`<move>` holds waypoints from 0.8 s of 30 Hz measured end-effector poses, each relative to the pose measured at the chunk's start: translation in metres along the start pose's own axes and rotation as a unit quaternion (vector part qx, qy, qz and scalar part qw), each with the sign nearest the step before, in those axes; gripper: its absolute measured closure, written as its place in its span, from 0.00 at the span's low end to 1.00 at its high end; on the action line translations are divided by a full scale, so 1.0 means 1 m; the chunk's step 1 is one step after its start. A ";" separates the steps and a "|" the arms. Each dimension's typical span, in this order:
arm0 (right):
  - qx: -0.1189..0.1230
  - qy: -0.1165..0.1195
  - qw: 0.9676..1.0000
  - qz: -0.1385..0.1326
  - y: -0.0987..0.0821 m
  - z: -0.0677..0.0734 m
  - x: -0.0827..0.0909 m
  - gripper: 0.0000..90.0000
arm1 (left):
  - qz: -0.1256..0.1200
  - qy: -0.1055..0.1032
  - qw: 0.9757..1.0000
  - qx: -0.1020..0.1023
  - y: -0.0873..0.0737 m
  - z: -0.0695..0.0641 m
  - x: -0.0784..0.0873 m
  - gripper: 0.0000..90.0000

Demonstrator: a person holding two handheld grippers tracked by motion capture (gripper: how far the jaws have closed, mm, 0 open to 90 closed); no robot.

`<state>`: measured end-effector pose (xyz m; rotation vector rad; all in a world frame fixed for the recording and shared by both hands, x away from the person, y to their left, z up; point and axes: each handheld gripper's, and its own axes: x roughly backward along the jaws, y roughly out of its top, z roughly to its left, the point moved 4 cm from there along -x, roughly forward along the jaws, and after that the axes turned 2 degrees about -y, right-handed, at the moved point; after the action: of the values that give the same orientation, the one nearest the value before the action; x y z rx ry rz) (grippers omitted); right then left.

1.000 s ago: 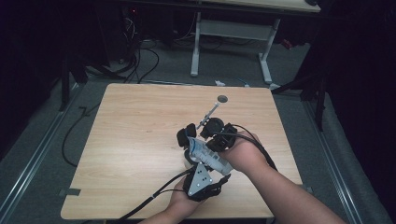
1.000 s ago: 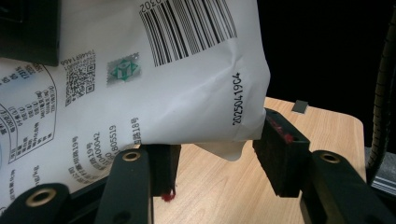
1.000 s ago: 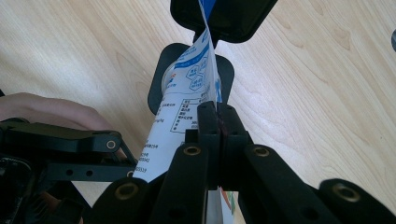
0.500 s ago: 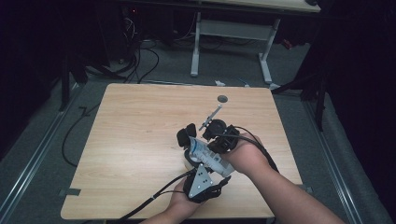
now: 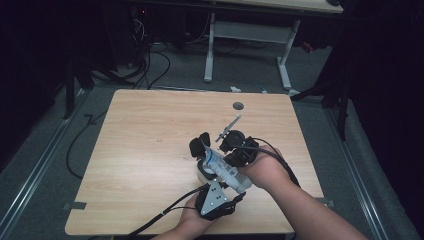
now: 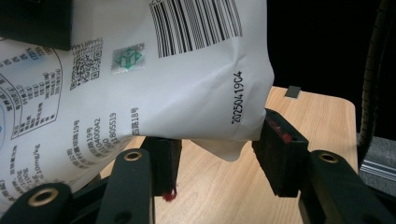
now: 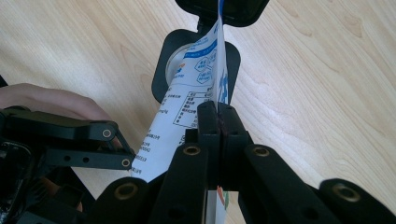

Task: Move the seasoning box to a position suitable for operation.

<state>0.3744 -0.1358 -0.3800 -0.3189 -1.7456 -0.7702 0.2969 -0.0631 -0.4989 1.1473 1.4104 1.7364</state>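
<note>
A person sits at a light wooden table (image 5: 150,150) with a black two-jaw gripper in each hand. Between the two grippers is a soft white plastic tube with blue and black print (image 5: 226,172). It hangs in the air above the near middle of the table, with its flat crimped end toward the person and its round end pointing away and down. In the high view the right gripper (image 5: 235,150) comes in from the right, with the person's right hand (image 5: 265,172) behind it. In the right gripper view its two black jaws are squeezed tight together on the thin flat edge of the tube (image 7: 205,88), so this gripper is clamped on the tube. In that same view the round end of the tube sits against a black pad farther off. The left gripper (image 5: 207,160) comes in from below, with a grey three-cornered plate (image 5: 216,196) on top and a black cable (image 5: 165,215) trailing off toward the near edge of the table. In the left gripper view the tube (image 6: 140,70) is very close, showing a barcode, a small green mark and rows of tiny black print. The two black foam pads (image 6: 278,149) sit on each side of the tube's lower part, and the right-hand pad touches its edge. I cannot tell if the pads press the tube hard or just rest by it. A small dark round hole (image 5: 238,105) sits near the far edge of the table, well apart from the grippers.
</note>
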 end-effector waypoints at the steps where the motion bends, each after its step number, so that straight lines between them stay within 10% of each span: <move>1: 0.000 0.001 1.000 0.000 0.000 0.000 -0.001 1.00 | 0.000 0.000 1.000 0.000 -0.001 0.000 0.000 0.59; 24: -0.005 0.005 1.000 0.001 -0.009 0.002 0.000 1.00 | 0.012 0.001 1.000 -0.011 -0.012 -0.001 0.005 0.60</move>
<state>0.3677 -0.1408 -0.3833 -0.3231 -1.7329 -0.7775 0.2933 -0.0557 -0.5096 1.1553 1.3808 1.7668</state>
